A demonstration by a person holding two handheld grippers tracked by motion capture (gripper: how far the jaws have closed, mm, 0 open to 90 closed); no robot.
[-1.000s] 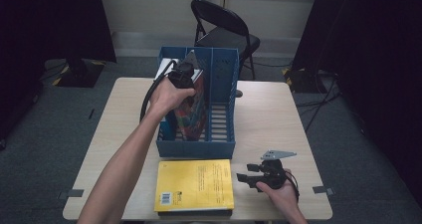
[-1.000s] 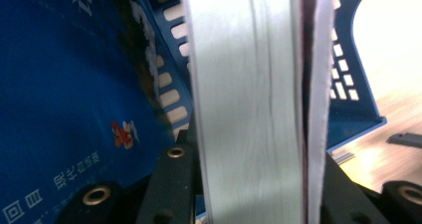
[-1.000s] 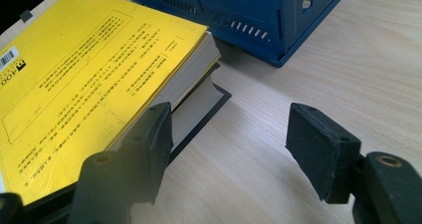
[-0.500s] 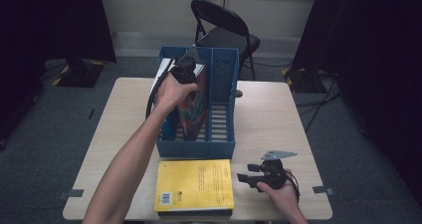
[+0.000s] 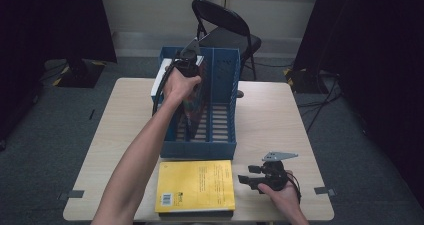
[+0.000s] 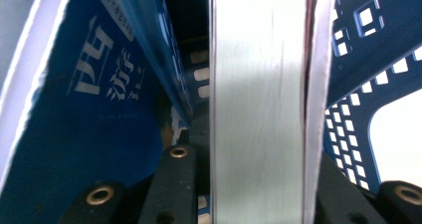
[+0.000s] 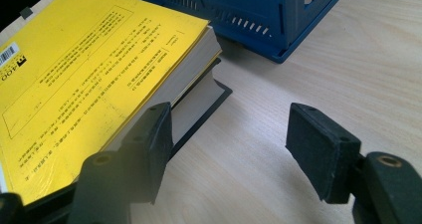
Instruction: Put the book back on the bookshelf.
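A blue file rack (image 5: pixel 222 146) stands mid-table with two compartments. My left gripper (image 5: pixel 192 91) reaches down into it from above, shut on the upright book (image 5: pixel 196 105) in the left compartment. In the left gripper view the book's pale page edge (image 6: pixel 259 99) fills the gap between the jaws of the left gripper (image 6: pixel 259 186), and another blue book (image 6: pixel 74 129) with white characters leans beside it. A yellow book (image 5: pixel 196 186) lies flat in front of the rack. My right gripper (image 5: pixel 246 180) rests on the table to its right, open. In the right gripper view the right gripper (image 7: pixel 229 139) has its left pad against the edge of the yellow book (image 7: pixel 84 69).
A second, dark-covered book (image 7: pixel 201 107) lies under the yellow one. The rack's corner (image 7: pixel 259 15) is just beyond. A black folding chair (image 5: pixel 225 30) stands behind the wooden table (image 5: pixel 270 115). Bare tabletop lies right of the rack.
My left hand has shifted a little toward the far end of the rack and slightly up, with the book still in its jaws. The right hand has kept still.
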